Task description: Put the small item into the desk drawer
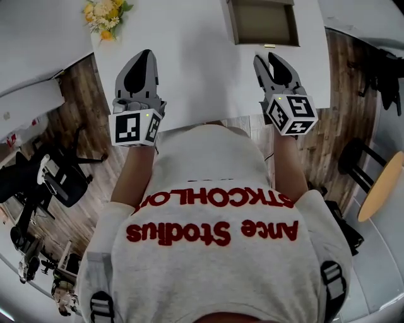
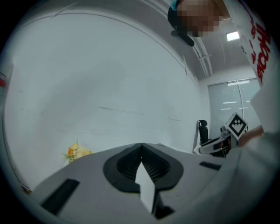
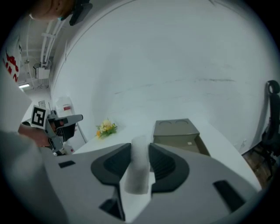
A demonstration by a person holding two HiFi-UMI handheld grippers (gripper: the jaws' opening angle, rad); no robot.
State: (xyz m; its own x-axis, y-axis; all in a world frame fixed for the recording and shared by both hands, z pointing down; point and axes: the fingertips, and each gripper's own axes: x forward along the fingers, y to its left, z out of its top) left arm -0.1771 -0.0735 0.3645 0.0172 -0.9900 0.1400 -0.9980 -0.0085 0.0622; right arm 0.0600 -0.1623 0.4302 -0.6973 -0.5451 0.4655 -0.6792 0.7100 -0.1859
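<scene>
An open drawer sits at the far side of the white bench, with flowers at the far left corner; nothing lies between. The right hand-held gripper clamps a small white item between its pads, over the near edge and short of the drawer. The left hand-held gripper hovers alongside, jaws together and empty.

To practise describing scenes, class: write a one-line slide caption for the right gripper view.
Right gripper holds a small white cylinder; open drawer ahead, flowers further left.
</scene>
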